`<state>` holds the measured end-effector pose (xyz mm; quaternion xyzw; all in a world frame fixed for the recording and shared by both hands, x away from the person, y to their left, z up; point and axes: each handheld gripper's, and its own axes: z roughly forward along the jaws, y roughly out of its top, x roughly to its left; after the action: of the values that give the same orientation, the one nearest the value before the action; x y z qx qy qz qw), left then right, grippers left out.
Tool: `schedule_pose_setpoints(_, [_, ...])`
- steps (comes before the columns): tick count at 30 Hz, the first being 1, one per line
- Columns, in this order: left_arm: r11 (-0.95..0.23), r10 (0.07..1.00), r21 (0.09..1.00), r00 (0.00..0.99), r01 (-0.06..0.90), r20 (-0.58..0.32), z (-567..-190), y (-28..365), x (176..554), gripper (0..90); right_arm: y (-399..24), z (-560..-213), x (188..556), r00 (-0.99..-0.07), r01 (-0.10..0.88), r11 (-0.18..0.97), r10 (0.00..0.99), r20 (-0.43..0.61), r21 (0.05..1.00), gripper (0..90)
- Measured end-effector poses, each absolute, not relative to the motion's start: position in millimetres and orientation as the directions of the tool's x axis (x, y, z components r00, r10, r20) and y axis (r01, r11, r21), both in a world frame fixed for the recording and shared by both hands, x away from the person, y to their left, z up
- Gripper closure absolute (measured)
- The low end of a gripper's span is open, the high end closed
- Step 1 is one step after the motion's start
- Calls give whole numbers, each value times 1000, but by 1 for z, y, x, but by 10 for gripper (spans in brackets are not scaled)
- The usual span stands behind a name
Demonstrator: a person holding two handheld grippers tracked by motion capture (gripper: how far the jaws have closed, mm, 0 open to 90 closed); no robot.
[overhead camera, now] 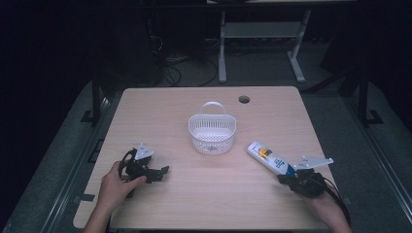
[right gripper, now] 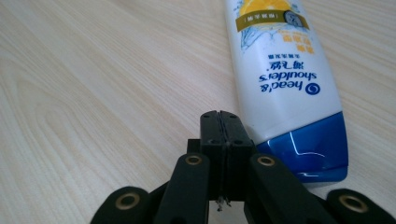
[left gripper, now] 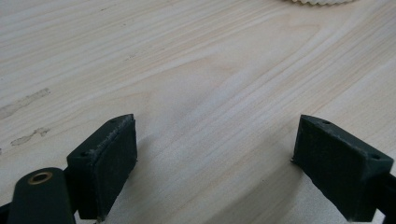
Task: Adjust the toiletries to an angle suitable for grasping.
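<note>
A white shampoo bottle [overhead camera: 270,158] with a blue cap and a yellow label lies flat on the wooden table [overhead camera: 170,111] at the right. In the right gripper view the bottle [right gripper: 280,79] lies just to the right of my right gripper [right gripper: 220,122], whose jaws are pressed together with nothing between them. From above, that right gripper [overhead camera: 286,177] sits at the bottle's cap end. My left gripper [overhead camera: 163,171] rests low on the table at the left, and its left gripper [left gripper: 215,144] jaws stand wide apart over bare wood.
A white slotted plastic basket [overhead camera: 212,132] with a handle stands at the table's middle, its rim [left gripper: 322,2] at the top edge of the left gripper view. A round cable hole [overhead camera: 244,99] is near the far edge. Desk legs and cables stand behind.
</note>
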<state>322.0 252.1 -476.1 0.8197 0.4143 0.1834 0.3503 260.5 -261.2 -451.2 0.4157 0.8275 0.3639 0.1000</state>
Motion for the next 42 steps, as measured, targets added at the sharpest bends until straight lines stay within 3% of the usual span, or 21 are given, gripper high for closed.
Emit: schedule_pose_setpoints(42, [-412,808,725,590,552,10,-476,252,322,130,-294,-448,301,-520,680,354,850,81,642,898])
